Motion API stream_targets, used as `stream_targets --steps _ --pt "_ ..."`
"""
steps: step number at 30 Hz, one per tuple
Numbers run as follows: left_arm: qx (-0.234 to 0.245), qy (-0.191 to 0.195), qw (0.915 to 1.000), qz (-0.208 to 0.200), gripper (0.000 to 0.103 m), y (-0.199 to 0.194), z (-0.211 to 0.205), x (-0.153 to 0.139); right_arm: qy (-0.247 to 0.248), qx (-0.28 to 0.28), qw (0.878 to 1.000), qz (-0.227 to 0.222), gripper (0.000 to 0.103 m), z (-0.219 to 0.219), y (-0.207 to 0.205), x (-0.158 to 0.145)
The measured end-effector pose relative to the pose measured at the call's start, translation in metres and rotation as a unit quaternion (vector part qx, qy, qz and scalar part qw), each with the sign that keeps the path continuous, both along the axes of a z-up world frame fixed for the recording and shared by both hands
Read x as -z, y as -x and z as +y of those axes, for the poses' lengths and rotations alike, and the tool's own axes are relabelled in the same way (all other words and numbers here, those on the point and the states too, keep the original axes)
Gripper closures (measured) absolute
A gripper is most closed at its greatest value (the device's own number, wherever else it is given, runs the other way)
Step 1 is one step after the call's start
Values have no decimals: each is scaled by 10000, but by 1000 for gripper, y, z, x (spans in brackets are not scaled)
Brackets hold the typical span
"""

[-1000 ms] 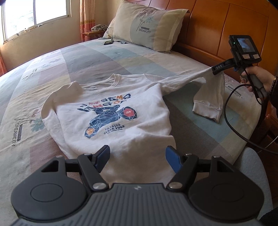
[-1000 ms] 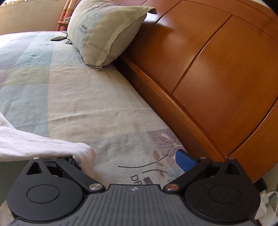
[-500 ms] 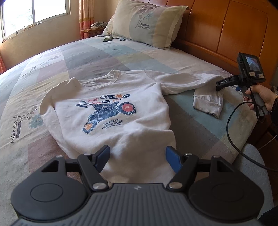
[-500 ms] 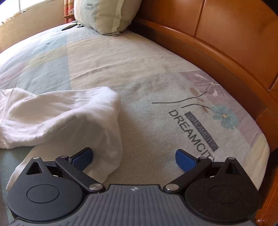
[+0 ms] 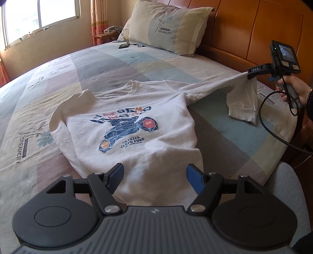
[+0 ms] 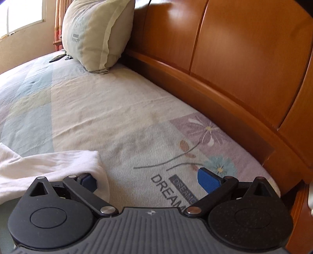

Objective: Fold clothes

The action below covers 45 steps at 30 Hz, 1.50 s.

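In the left wrist view, a white shirt point(image 5: 135, 136) with a blue printed front lay flat on the bed point(image 5: 109, 64), filling the middle of the frame. The left tool point(image 5: 154, 175) sat at the bottom centre with its blue pads spread wide, nothing between them, over the shirt's lower hem. At the right edge a hand point(image 5: 295, 88) held the right tool point(image 5: 252, 72), which had the sleeve point(image 5: 242, 97) raised off the bed and pulled taut toward the upper right, its cuff hanging down. A pillow point(image 5: 168, 27) leaned on the headboard point(image 5: 254, 27) at the top, a phone point(image 5: 123, 46) lay just left of it, and a window point(image 5: 39, 17) filled the upper left.

In the right wrist view, the right tool point(image 6: 146, 179) stood wide at the bottom of the frame. The sleeve point(image 6: 52, 164) draped over its left finger at the lower left; the right finger point(image 6: 208, 180) was bare. The pillow point(image 6: 93, 35) was at the upper left and the headboard point(image 6: 234, 58) ran across the right.
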<state>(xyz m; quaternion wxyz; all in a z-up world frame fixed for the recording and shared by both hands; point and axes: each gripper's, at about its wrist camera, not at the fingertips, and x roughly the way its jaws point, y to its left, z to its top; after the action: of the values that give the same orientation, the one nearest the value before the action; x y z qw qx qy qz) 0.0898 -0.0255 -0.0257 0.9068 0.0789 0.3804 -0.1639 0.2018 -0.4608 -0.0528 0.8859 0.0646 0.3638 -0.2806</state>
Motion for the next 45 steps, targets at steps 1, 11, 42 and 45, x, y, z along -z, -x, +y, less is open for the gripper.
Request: stream_targets --steps 1,11,42,45 --pt "-28 1 10000 -3 31 0 1 0 104 -13 9999 -35 0 -1 -6 -8" --pt "-97 17 9999 -67 31 -2 5 -4 -550 -1195 9844 -1169 0 46 -41 -82" --pt "-82 62 9998 153 30 -10 5 12 -4094 -1701 8895 -1105 0 44 -11 55" --pt "-109 93 9998 166 30 -9 5 13 -4294 -1554 8788 -1382 0 43 -14 60"
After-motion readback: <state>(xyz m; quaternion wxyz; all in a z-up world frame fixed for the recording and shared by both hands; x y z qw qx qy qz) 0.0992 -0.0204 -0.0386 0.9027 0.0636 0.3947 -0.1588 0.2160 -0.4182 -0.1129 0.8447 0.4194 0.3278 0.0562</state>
